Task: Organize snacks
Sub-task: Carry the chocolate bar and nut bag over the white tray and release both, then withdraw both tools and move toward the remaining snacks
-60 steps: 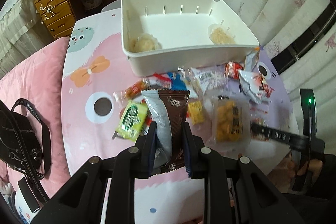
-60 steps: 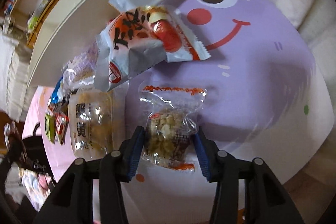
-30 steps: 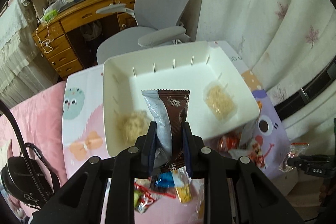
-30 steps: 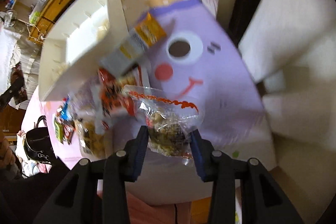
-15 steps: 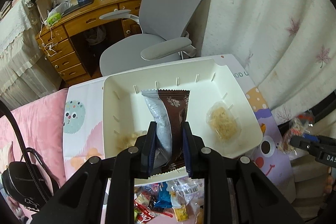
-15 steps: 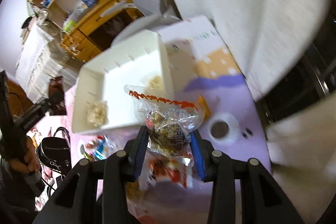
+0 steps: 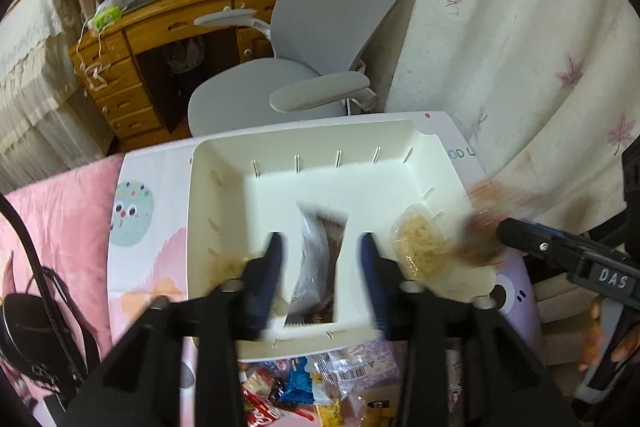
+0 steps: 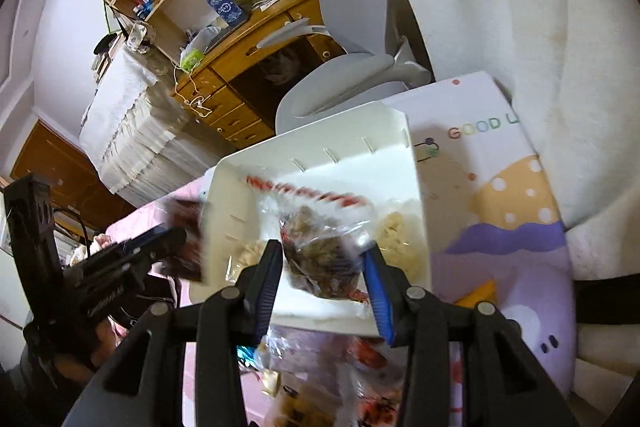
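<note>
A white bin (image 7: 192, 211) stands on the cartoon-print table, with two clear packs of pale snack (image 7: 418, 241) (image 7: 228, 267) in it. My left gripper (image 7: 320, 241) hangs over the bin with its jaws opening. The brown and silver packet (image 7: 316, 259) sits blurred between the pads with white gaps on both sides. My right gripper (image 8: 322, 251) is over the bin's right half, and its jaws are just opening. A clear pack of brown nuts (image 8: 320, 259) with a red seal still spans both pads. That gripper also shows in the left wrist view (image 7: 520, 239).
A heap of loose snack packets (image 7: 320, 387) lies on the table in front of the bin. A grey office chair (image 7: 320, 27) and a wooden desk (image 7: 168, 27) stand behind it. A black bag (image 7: 28, 327) rests on pink bedding at left. A curtain (image 7: 520, 47) hangs at right.
My left jaws have spread off the brown packet, which has slid lower into the bin. My right gripper has carried the nut pack up from the table's edge to over the bin.
</note>
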Motion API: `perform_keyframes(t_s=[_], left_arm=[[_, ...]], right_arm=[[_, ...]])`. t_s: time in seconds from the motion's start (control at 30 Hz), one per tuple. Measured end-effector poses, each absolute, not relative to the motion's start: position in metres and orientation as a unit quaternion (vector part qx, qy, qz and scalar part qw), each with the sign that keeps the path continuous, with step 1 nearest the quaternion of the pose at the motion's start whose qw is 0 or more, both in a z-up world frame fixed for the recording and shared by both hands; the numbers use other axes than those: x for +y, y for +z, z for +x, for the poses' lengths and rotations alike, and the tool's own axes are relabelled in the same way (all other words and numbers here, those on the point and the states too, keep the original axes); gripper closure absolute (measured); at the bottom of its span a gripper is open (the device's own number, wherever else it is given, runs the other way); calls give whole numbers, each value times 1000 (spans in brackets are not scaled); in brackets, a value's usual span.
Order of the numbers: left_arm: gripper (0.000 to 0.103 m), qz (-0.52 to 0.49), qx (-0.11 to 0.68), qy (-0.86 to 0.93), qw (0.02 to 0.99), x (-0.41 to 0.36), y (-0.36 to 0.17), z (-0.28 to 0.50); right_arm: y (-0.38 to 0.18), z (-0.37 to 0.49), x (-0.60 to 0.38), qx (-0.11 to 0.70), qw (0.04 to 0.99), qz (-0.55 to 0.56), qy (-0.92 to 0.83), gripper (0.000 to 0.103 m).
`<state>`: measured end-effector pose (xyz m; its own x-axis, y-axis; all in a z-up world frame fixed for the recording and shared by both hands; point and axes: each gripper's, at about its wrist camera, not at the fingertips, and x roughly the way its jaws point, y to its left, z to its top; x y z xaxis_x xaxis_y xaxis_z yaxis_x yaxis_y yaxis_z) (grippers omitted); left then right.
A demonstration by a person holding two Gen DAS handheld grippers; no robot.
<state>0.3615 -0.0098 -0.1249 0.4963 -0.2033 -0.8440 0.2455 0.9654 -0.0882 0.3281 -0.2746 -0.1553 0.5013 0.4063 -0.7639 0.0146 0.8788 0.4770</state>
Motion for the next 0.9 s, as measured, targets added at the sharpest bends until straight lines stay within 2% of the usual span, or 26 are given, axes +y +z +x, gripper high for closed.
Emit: perform_keyframes(t_s=[0.13, 0.4, 0.6, 0.9], left_arm=[[42, 19, 492, -119, 862, -5, -125, 358], [30, 16, 510, -94, 855, 13, -122, 341], [29, -4, 508, -92, 856, 33, -116, 317], [28, -25, 507, -98, 856, 74, -110, 281]], right_arm=[[-164, 332, -272, 497, 829, 228, 119, 49], [-170, 320, -271, 510, 819, 240, 104, 40], [-169, 300, -263, 523, 813, 240, 90, 35], [-158, 265, -245, 531, 813, 228, 73, 32]])
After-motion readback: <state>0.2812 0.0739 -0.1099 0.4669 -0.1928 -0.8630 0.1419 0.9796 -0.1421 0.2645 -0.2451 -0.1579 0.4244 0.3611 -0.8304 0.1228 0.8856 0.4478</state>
